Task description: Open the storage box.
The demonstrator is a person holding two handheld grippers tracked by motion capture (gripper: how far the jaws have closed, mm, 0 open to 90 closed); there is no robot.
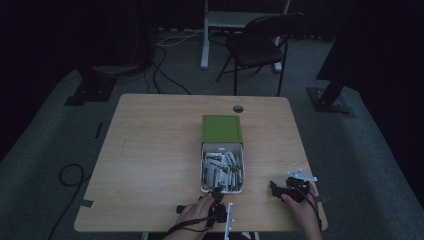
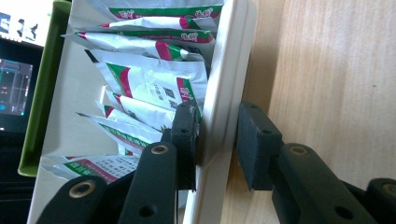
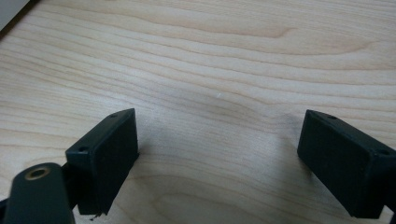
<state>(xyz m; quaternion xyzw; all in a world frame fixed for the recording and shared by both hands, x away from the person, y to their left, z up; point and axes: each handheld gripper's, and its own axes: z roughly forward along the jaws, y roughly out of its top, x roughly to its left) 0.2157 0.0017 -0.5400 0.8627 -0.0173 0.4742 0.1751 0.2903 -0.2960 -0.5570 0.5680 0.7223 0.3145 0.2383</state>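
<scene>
The white box of packets stood right of the middle of the bench, its green lid at 12 o'clock from it. The left tool sat at the box's 6 o'clock edge, clenched on the white wall: one pad inside against the packets, the other outside with a slight gap. The right tool rested at 4 o'clock from the box, apart from it, released, with bare bench between its pads.
</scene>
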